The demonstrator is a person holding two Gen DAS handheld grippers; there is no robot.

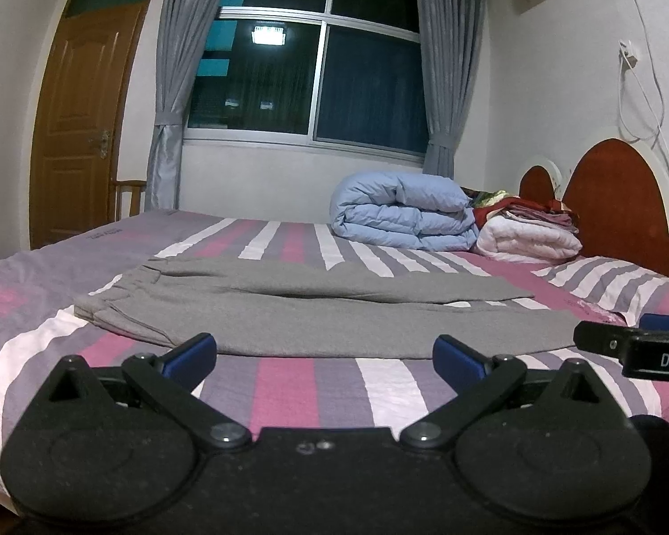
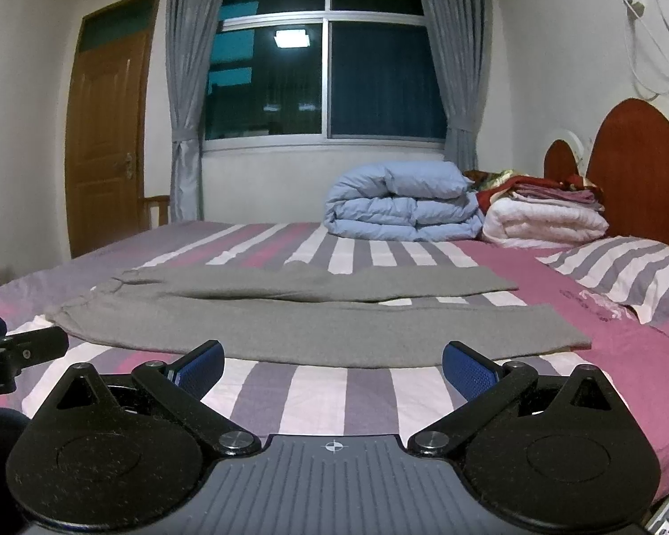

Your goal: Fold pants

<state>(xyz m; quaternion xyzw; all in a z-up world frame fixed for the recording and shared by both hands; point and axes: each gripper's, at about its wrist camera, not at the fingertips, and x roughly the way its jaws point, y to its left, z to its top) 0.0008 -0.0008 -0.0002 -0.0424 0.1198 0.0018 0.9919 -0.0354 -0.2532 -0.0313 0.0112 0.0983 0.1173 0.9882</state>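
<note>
I see grey cotton pants (image 1: pixel 316 312) spread flat and unfolded across the striped pink-and-purple bed (image 1: pixel 307 383). My left gripper (image 1: pixel 324 352) and right gripper (image 2: pixel 333 363) hover before them, both spread wide, empty. Folding looks unstarted.

One pair of grey cotton pants (image 1: pixel 316 312), two black grippers with blue pads. One folded light-blue quilt (image 1: pixel 401 211), one striped pillow (image 1: pixel 611 283).

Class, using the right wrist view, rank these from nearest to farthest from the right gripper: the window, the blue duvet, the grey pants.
1. Grey pants, spread on the bed just ahead of the right gripper.
2. Blue duvet, folded at the bed's far side, right of centre.
3. Window, on the back wall.
</note>
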